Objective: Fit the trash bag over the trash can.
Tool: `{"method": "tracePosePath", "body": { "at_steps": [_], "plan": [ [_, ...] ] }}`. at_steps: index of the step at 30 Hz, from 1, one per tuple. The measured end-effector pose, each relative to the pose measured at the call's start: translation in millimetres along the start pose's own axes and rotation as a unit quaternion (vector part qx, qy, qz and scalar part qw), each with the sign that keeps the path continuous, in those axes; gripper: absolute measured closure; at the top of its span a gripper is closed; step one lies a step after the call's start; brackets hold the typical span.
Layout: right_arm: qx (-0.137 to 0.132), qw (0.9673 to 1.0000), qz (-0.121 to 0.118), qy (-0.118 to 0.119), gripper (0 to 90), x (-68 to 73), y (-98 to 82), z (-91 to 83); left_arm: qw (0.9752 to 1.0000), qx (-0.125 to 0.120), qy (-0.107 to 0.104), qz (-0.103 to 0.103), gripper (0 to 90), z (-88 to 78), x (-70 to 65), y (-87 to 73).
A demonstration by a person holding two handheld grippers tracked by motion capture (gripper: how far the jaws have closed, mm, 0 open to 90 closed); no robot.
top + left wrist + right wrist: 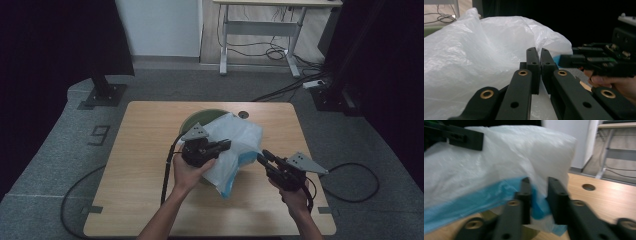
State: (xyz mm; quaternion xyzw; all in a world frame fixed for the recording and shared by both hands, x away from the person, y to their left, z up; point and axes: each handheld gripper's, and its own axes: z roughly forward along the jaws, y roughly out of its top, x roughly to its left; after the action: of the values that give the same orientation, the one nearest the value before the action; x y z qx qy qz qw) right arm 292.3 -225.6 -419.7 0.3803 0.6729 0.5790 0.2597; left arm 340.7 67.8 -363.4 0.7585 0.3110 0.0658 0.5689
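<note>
Plastic bag (pixel 235 145) over green bin (pixel 192 119), between both grippers. Thin, limp, light, slippery film; pinch at edge fold. Left gripper (pixel 537 58) clamped on film. Right gripper (pixel 537 195) jaws parted, blue hem (pixel 486 197) loose between them.

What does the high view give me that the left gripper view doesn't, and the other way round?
High view: the whole table, the green bin under the bag, both forearms, and the right claw at the bag's blue edge.

Left gripper view: the left claw close up, jaws shut together on a fold of the bag's film.

Both: the white bag draped over the bin, and the right claw reaching in from the side.
</note>
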Motion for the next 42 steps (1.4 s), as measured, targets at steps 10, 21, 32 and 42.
{"method": "tracePosePath", "body": {
  "at_steps": [10,21,32,42],
  "plan": [
    [0.004,0.9999,-0.010,-0.003,58.0,11.9,-14.1,-17.0,0.9991,-0.025,-0.005,-0.035,89.0,-12.8,14.1,1.6],
    [0.000,0.9998,0.001,0.019,57.6,15.3,-17.2,2.2,0.9989,-0.025,-0.006,-0.040,88.7,-15.5,16.4,0.5],
    [-0.016,0.9997,0.003,0.020,57.1,17.8,-7.1,22.4,0.9982,-0.028,-0.017,-0.051,88.1,-23.6,23.2,-6.6],
    [-0.035,0.9989,-0.015,0.028,85.9,25.2,4.1,25.2,0.9977,-0.027,-0.019,-0.059,87.4,-33.3,28.7,-12.4]
  ]
}}
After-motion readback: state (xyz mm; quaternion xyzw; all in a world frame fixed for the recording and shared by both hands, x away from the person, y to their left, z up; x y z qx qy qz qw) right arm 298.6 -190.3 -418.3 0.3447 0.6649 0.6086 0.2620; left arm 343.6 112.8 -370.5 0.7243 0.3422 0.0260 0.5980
